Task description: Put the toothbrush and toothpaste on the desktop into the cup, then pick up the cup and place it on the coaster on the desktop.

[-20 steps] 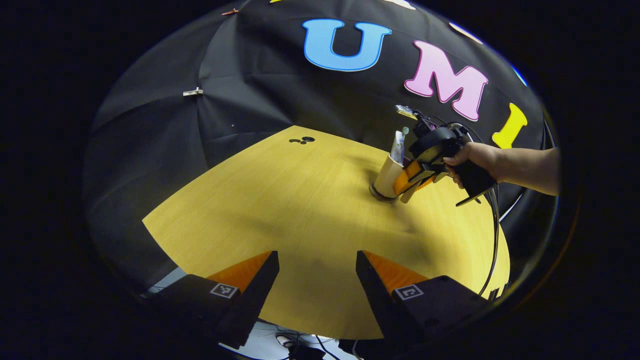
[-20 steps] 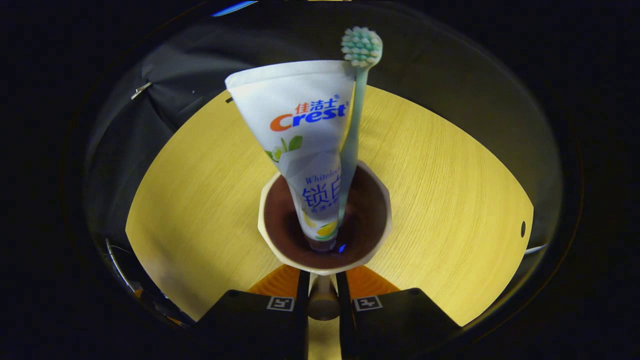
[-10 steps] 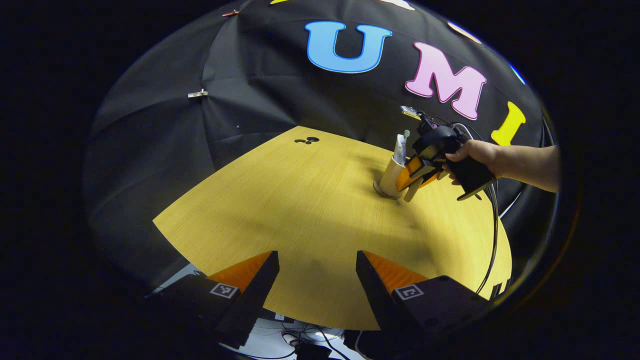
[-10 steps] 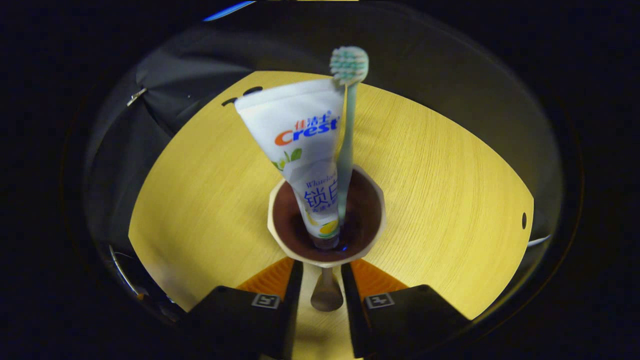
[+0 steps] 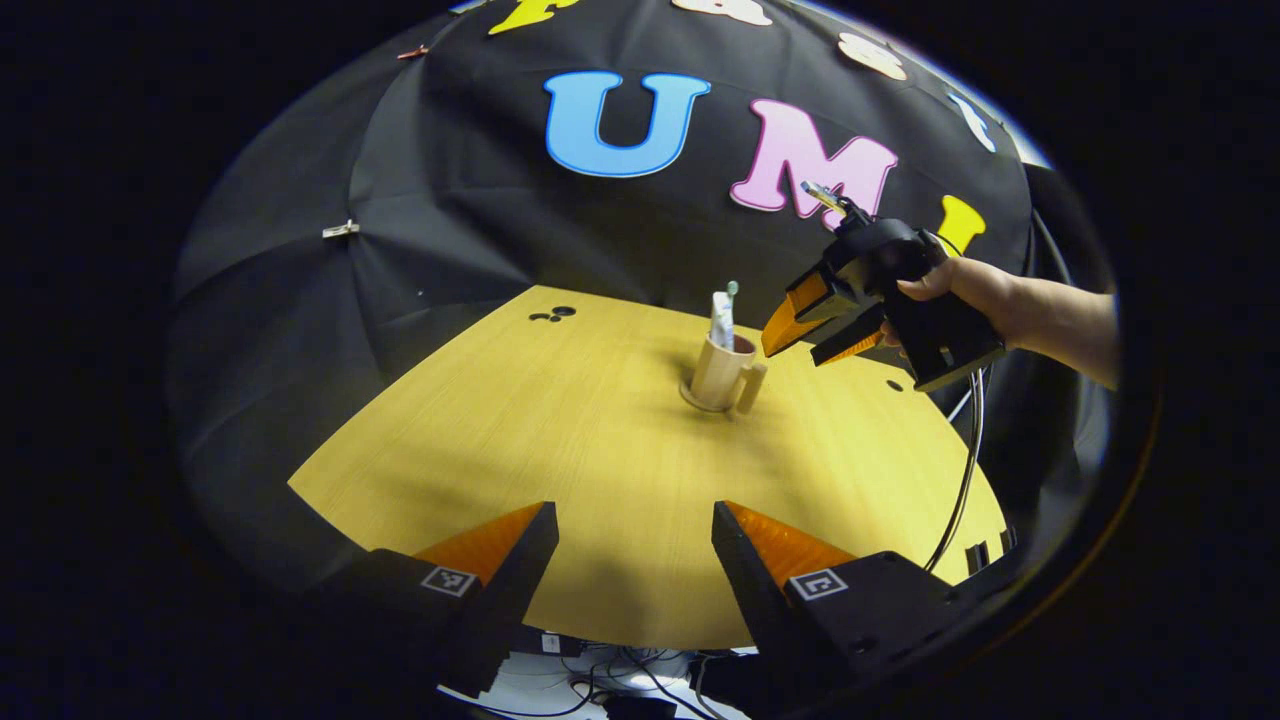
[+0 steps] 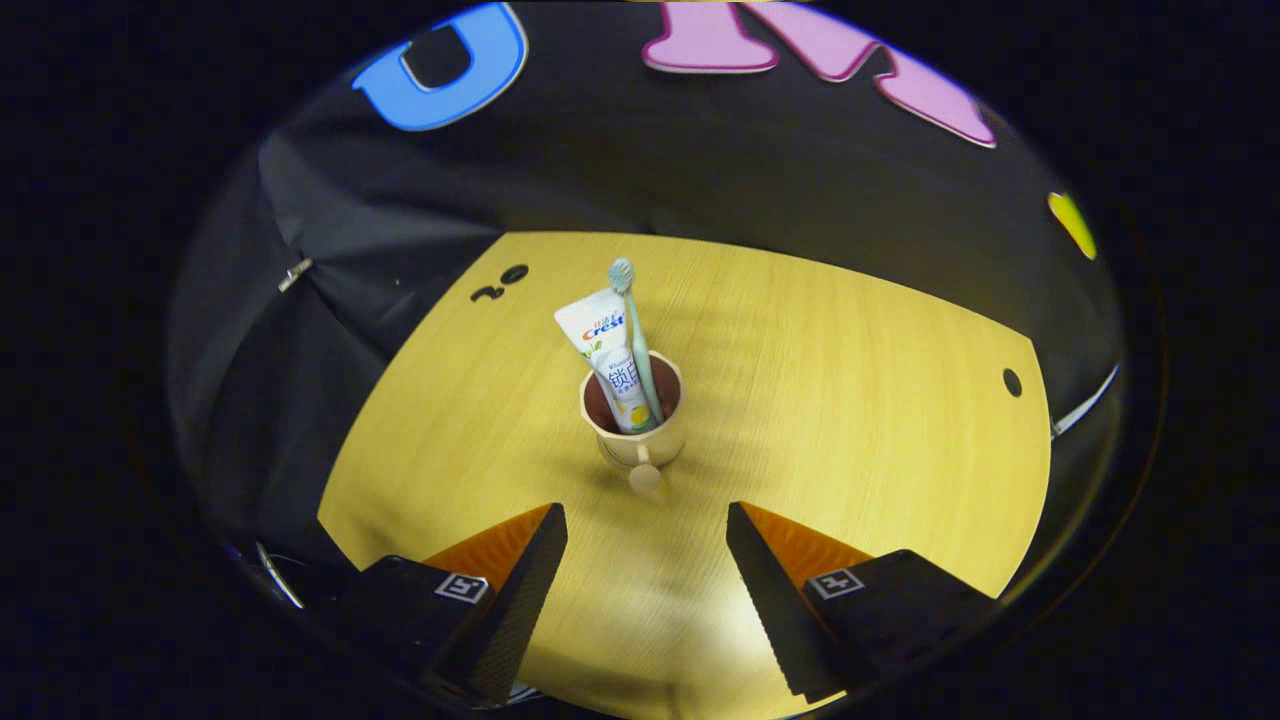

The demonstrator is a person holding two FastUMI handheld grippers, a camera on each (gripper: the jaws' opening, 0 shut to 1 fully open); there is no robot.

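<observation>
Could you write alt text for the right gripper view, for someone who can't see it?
A beige cup stands on a yellow wooden table, holding a toothpaste tube and a toothbrush. The right gripper hangs open in front of the cup's handle, touching nothing.

The surface (image 6: 850, 400) is yellow wood with fine grain. A beige cup (image 6: 640, 435) stands upright near its middle, on a round coaster (image 5: 700, 403). Small dark holes (image 6: 500, 280) show near the far edge.
</observation>
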